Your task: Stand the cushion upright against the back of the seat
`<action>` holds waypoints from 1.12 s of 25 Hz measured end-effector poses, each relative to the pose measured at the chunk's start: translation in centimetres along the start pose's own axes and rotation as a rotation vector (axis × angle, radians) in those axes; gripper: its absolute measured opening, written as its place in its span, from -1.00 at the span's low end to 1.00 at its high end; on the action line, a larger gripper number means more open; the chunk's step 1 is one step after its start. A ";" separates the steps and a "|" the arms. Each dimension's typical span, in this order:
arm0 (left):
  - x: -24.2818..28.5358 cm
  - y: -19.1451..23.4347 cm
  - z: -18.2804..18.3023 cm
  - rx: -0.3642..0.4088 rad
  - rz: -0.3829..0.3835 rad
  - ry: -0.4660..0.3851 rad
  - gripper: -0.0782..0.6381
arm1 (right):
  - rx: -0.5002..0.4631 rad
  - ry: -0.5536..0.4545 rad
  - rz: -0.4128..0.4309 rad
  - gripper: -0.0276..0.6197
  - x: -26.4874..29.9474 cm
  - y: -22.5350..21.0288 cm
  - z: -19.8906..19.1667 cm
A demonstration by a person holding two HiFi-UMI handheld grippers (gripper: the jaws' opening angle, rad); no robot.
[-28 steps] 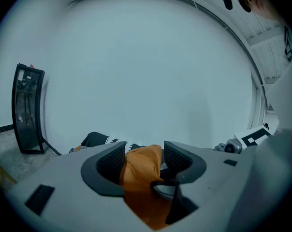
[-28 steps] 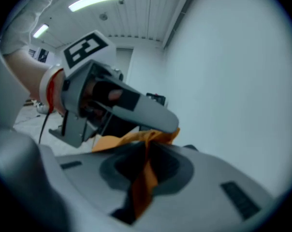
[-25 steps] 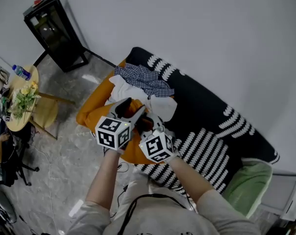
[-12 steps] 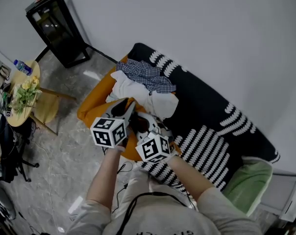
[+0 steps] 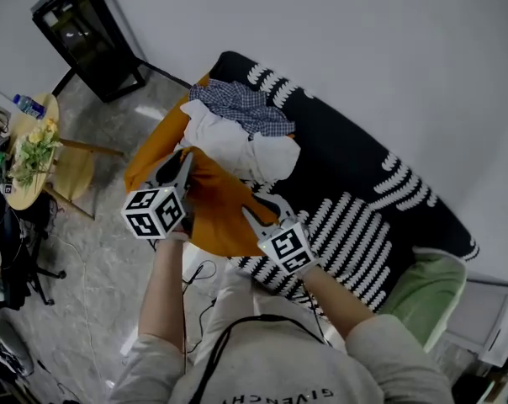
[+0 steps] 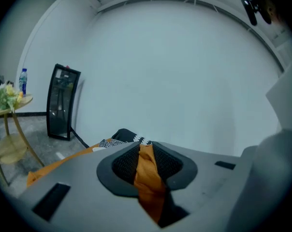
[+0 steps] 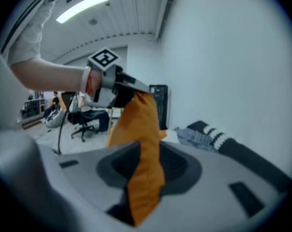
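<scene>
Before the left end of the black sofa with white stripes (image 5: 363,200), the left claw (image 5: 183,165) has just been closing and pinches a fold of the soft orange fabric cushion (image 5: 216,213) tight between its pads. The cushion is held up off the sofa's front edge, just in front of a heap of white and checked clothes (image 5: 237,137) lying on the seat. On the cushion's right side, the right claw (image 5: 256,217) has just been opening slightly, yet orange fabric fills its narrow gap and is gripped there.
</scene>
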State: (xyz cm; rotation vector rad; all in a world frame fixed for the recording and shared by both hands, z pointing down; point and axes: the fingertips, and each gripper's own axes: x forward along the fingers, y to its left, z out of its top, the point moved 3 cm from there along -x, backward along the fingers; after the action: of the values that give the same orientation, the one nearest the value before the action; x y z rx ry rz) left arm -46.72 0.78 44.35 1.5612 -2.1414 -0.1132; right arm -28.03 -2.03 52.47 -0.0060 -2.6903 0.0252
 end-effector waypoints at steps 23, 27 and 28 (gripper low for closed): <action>-7.7 9.5 -0.6 -0.158 0.161 -0.129 -0.50 | 0.674 0.392 -0.246 -0.13 -8.3 -1.5 -24.5; -8.9 10.7 -1.3 -0.175 0.187 -0.131 -0.50 | 0.857 0.378 -0.173 -0.12 -5.9 -0.4 -25.2; -9.2 11.0 -1.5 -0.179 0.196 -0.132 -0.50 | 0.909 0.378 -0.141 -0.12 -5.4 -0.1 -25.5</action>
State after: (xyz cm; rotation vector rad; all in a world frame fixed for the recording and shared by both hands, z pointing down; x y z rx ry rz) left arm -53.58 13.27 46.33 1.2677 -2.3035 -0.3404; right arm -12.01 -1.76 73.03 0.4093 -2.0790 1.0690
